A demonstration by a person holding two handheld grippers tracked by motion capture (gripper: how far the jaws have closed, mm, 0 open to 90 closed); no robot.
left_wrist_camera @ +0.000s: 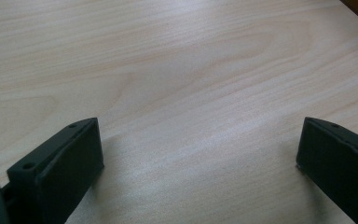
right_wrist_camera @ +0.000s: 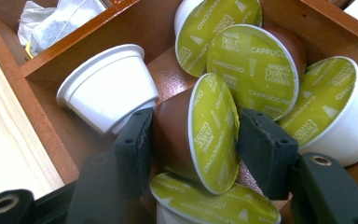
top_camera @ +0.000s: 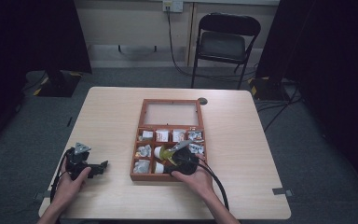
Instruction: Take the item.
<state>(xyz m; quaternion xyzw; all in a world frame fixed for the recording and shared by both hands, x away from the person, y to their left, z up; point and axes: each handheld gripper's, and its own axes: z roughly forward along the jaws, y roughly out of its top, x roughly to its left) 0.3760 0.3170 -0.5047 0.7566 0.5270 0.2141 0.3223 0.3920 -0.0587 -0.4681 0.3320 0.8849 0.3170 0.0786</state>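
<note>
Bottom capsule (right_wrist_camera: 214,205) cut off by the edge; top-row packets (top_camera: 170,135) too small to tell.

Black tongs (right_wrist_camera: 193,140), trailing black cables

Our left gripper (top_camera: 103,166): low over the bench, fingers (left_wrist_camera: 60,163) spread wide, nothing between | our right gripper (right_wrist_camera: 191,140): angled down, fingers clamped.
</note>
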